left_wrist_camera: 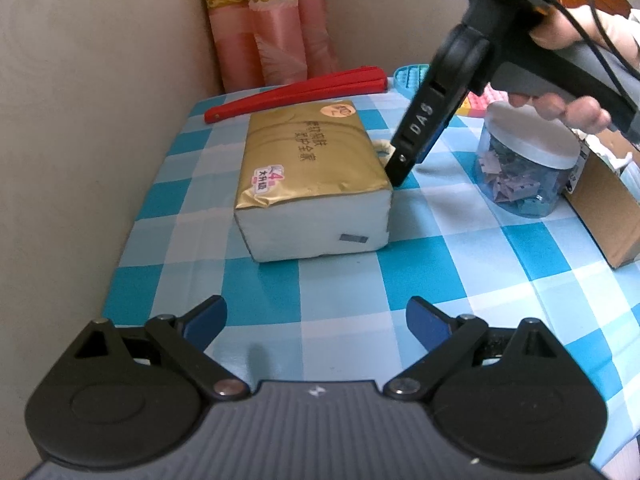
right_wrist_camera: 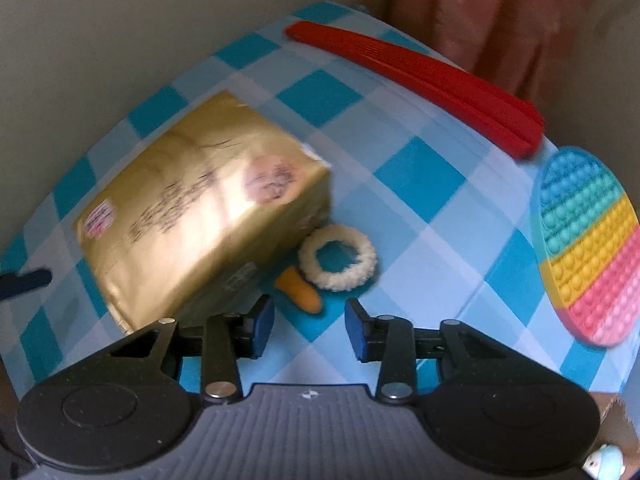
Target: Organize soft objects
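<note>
A gold-wrapped tissue pack (left_wrist_camera: pixel 312 168) (right_wrist_camera: pixel 200 208) lies on the blue-checked tablecloth (left_wrist_camera: pixel 360 280). Against its right side sits a fluffy white ring (right_wrist_camera: pixel 338 258) with an orange piece (right_wrist_camera: pixel 300 294) attached; only a sliver of the ring (left_wrist_camera: pixel 382 148) shows in the left wrist view. My right gripper (right_wrist_camera: pixel 310 328) (left_wrist_camera: pixel 402 170) points steeply down just short of the orange piece, jaws part open, nothing between the pads. My left gripper (left_wrist_camera: pixel 316 320) hovers open in front of the pack, well short of it, with nothing in it.
A folded red fan (left_wrist_camera: pixel 296 92) (right_wrist_camera: pixel 420 84) lies behind the pack. A rainbow bubble mat (right_wrist_camera: pixel 588 248) sits at the back right. A clear jar with a white lid (left_wrist_camera: pixel 528 160) and a cardboard box (left_wrist_camera: pixel 612 208) stand at the right. Beige wall on the left.
</note>
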The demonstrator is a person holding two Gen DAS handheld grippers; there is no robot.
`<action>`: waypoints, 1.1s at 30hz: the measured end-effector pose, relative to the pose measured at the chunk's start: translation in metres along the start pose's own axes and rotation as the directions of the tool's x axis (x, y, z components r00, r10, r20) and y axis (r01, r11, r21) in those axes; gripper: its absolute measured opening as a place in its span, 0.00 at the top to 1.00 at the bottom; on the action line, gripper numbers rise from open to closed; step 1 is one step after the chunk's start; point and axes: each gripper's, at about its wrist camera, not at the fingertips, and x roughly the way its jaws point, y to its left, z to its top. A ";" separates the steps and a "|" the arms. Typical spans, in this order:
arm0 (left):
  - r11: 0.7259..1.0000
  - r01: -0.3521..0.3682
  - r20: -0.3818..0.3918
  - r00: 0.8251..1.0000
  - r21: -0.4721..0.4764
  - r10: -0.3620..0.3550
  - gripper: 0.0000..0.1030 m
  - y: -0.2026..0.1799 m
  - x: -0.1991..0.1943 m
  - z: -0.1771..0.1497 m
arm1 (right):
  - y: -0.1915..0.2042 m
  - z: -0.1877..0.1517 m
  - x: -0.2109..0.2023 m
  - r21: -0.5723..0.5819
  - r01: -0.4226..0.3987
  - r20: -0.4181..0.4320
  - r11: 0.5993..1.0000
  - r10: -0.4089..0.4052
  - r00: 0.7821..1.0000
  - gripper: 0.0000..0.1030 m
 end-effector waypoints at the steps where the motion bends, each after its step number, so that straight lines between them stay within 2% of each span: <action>1: 1.000 0.000 -0.001 1.000 -0.002 0.000 0.07 0.000 0.000 0.000 | 0.004 -0.001 0.000 -0.026 0.000 0.004 1.000 0.001 1.000 0.62; 5: 1.000 0.004 -0.006 1.000 0.004 -0.004 0.07 -0.001 0.002 0.000 | 0.012 0.001 0.001 -0.096 0.021 0.023 0.995 -0.019 1.000 0.66; 8: 1.000 0.006 -0.007 1.000 0.007 -0.006 0.07 -0.002 0.002 0.000 | 0.013 0.002 0.007 -0.104 0.023 0.009 0.994 -0.022 1.000 0.68; 12: 1.000 0.005 -0.009 1.000 0.006 -0.005 0.07 -0.002 0.003 -0.001 | 0.013 -0.003 0.006 -0.115 0.051 0.022 0.992 -0.049 0.999 0.86; 13: 1.000 0.005 -0.011 1.000 0.004 -0.005 0.07 -0.002 0.004 -0.001 | 0.012 -0.004 0.005 -0.112 0.052 0.023 0.992 -0.050 0.999 0.87; 25: 0.999 0.002 -0.004 1.000 0.037 -0.001 0.07 -0.005 -0.006 0.000 | 0.025 -0.021 -0.018 -0.113 0.044 0.045 0.993 -0.039 0.998 0.89; 33: 0.990 0.002 0.053 0.999 0.141 -0.010 0.07 -0.003 -0.036 0.020 | 0.042 -0.067 -0.044 -0.077 0.010 0.039 0.997 -0.007 0.999 0.89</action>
